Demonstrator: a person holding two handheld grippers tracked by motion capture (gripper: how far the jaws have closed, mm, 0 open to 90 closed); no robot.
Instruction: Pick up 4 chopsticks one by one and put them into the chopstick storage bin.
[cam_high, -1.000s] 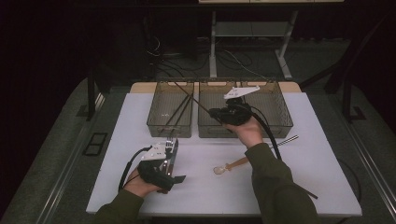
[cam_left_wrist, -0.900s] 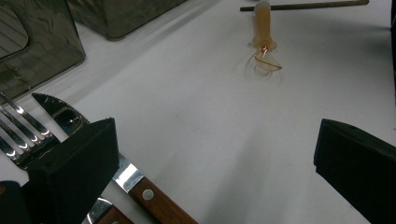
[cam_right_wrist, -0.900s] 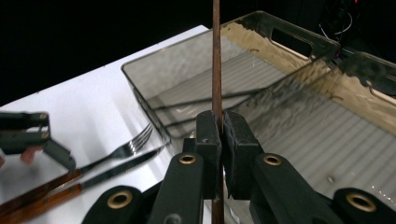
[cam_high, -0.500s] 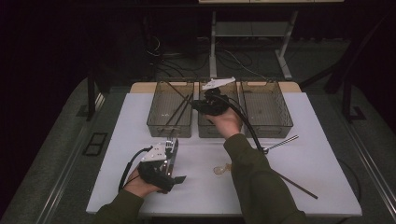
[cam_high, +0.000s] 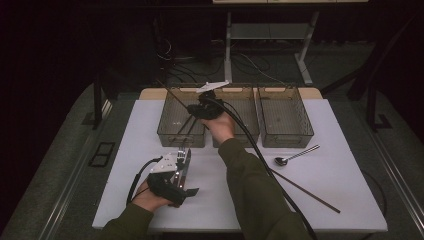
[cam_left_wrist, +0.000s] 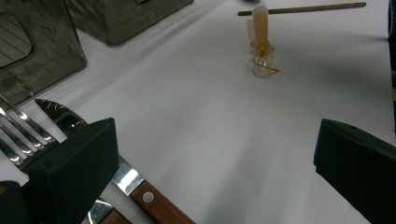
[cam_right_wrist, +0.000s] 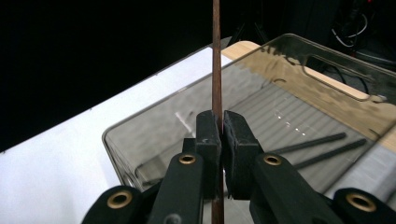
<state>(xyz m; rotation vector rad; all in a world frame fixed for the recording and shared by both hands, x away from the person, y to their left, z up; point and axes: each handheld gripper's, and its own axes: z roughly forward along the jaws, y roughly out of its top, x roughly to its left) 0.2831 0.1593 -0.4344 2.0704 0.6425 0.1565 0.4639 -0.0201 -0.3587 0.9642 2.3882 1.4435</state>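
Note:
My right gripper (cam_high: 196, 109) is shut on a thin brown chopstick (cam_high: 172, 93) and holds it above the left clear bin (cam_high: 167, 131). In the right gripper view the chopstick (cam_right_wrist: 216, 56) stands pinched between the closed pads (cam_right_wrist: 208, 133), with several dark chopsticks (cam_right_wrist: 317, 142) lying in the bin (cam_right_wrist: 140, 130) below. My left gripper (cam_high: 187, 181) rests on the white mat near the front, open with nothing between its jaws. A fork (cam_left_wrist: 18, 130) and a wooden-handled knife (cam_left_wrist: 154, 205) lie right beside its left jaw.
Two more clear bins, middle (cam_high: 248, 131) and right (cam_high: 286, 136), stand in a row at the back. A metal spoon (cam_high: 295, 156) and a long brown chopstick (cam_high: 305, 190) lie on the mat's right side. A small amber spoon (cam_left_wrist: 260, 42) lies ahead of the left gripper.
My right hand has carried the chopstick leftward, from between the middle and right bins to above the left bin. The forearm now covers the amber spoon in the high view. The left hand stayed put.

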